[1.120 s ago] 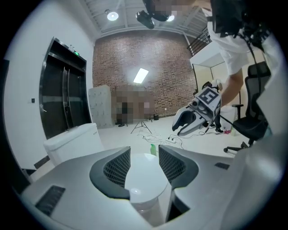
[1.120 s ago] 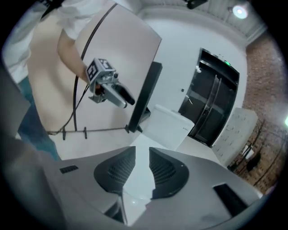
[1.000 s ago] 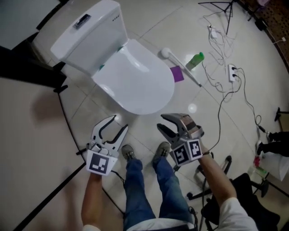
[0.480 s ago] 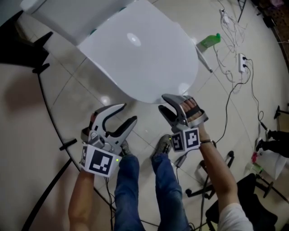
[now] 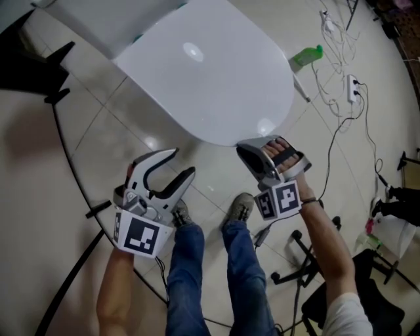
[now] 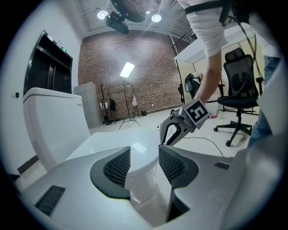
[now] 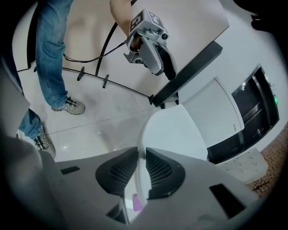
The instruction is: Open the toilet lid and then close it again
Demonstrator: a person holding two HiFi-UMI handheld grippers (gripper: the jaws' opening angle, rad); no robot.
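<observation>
The white toilet lid (image 5: 210, 72) lies flat and closed, and the tank (image 5: 98, 20) is at the upper left. My right gripper (image 5: 244, 148) is at the lid's front rim. Its jaws have just been closing, and in the right gripper view (image 7: 140, 173) the thin edge of the lid (image 7: 180, 134) stands between the pads, which press on it. My left gripper (image 5: 182, 163) hangs open over the floor tiles, left of the rim and touching nothing. In the left gripper view (image 6: 143, 164) its jaws frame the bowl and the lid (image 6: 117, 143).
A green bottle (image 5: 305, 58), a white brush handle (image 5: 300, 85) and a power strip (image 5: 353, 88) with cables lie on the floor at the right. A black office chair (image 6: 240, 94) stands behind me. The person's shoes (image 5: 239, 210) are just before the bowl.
Both grippers have sunk toward the toilet. The right gripper reached the lid's front rim and closed on it. The left gripper stayed open beside it.
</observation>
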